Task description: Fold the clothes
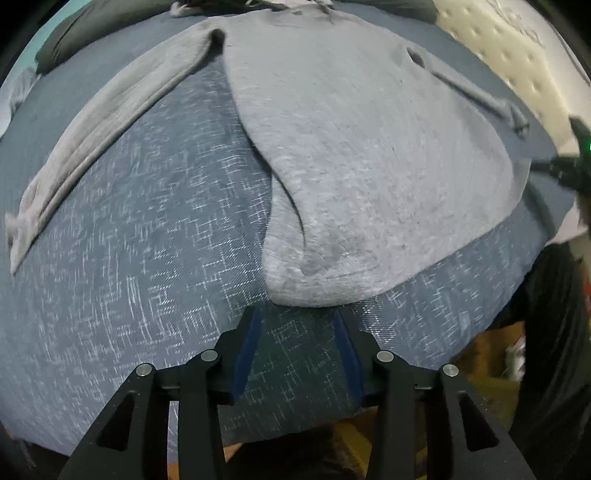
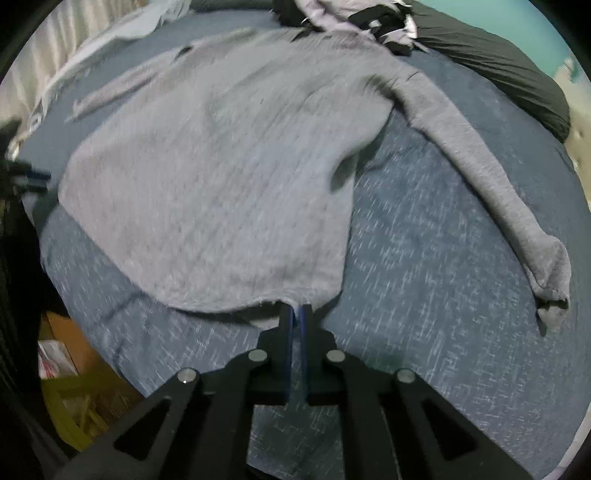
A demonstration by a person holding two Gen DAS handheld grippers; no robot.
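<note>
Left gripper (image 1: 299, 314): blue-padded jaws spread, hem corner just beyond at 12 o'clock. Right gripper (image 2: 295, 312): jaws pressed together at the hem; pinch uncertain. Grey knit sweater (image 2: 221, 177) lies flat on blue woven bedspread (image 2: 424, 295); tubular sleeve (image 2: 491, 184) toward 2 o'clock.

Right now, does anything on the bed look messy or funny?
Yes. The grey sweater lies flat, but its bottom corner near the left tongs is folded over into a crease, and more clothes sit in a jumbled heap behind it.

Blue bedspread (image 1: 129, 295) — perhaps cardboard box (image 2: 70, 343)
</note>
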